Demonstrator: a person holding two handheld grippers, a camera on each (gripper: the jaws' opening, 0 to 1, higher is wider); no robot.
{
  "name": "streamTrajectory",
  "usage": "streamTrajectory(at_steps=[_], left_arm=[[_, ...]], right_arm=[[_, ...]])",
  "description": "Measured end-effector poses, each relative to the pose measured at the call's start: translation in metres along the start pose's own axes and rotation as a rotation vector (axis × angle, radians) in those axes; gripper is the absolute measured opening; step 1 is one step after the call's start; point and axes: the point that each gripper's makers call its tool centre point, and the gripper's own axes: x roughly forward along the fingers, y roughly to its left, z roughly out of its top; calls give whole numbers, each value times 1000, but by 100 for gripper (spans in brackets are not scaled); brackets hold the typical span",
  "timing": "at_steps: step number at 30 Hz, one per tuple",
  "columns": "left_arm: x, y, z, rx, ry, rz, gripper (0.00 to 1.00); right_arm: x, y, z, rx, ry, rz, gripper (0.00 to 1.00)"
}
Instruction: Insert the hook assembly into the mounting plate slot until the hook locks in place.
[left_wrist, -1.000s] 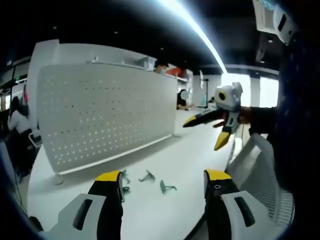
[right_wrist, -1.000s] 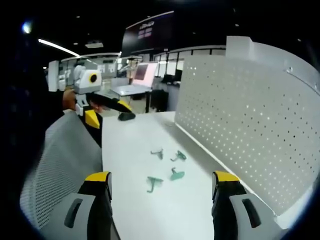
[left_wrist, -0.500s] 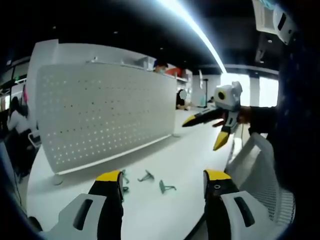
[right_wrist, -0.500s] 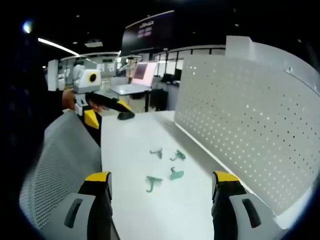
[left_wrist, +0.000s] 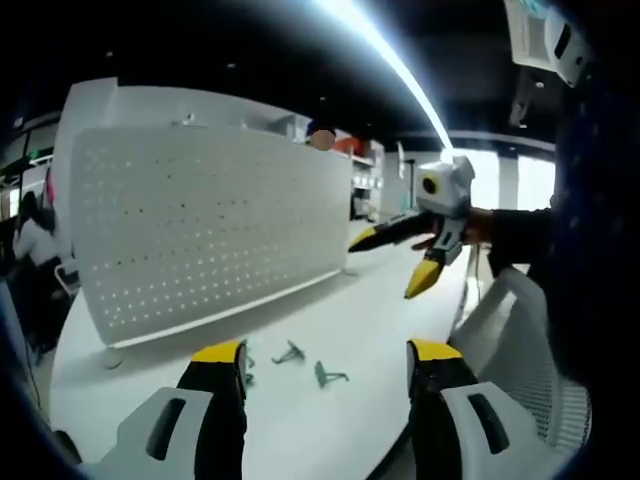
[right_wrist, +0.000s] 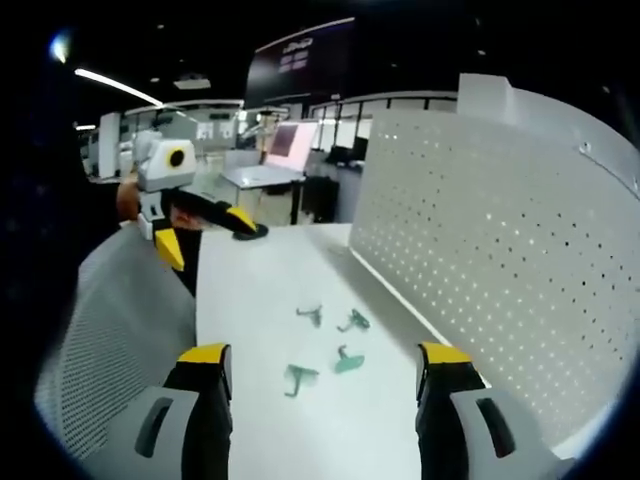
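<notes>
we hold both the left gripper (left_wrist: 325, 365) and right gripper (right_wrist: 325, 368) released and empty above the white bench (right_wrist: 255, 300), where four green hooks (right_wrist: 345, 361) lie loose beside the upright pegboard (right_wrist: 500, 290).

white pegboard panel (left_wrist: 210, 230): matt painted sheet metal, smooth, pierced by rows of small holes. white tabletop (right_wrist: 270, 300): smooth, low sheen, light reflected softly. small green hooks (right_wrist: 345, 360): look like glossy moulded plastic; finer detail too small to be told. left gripper (left_wrist: 325, 405) and right gripper (right_wrist: 325, 405): grey hard plastic bodies, matt, with yellow tips. chair back (right_wrist: 110, 340): white woven mesh fabric, rough texture seen.
</notes>
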Motion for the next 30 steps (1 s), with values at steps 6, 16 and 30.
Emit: streamTrajectory(at_steps=[6,16,30], left_arm=[[1,-1,1,5,-1,3,66],[-3,-3,5,16,-11,21,66],[-1,-4,2,19,-7,35,66]], right_arm=[[21,0,11,-26,8,31,67],[60,4,19,-45,19,84,57],[109,0,18,-9,49,103,47]])
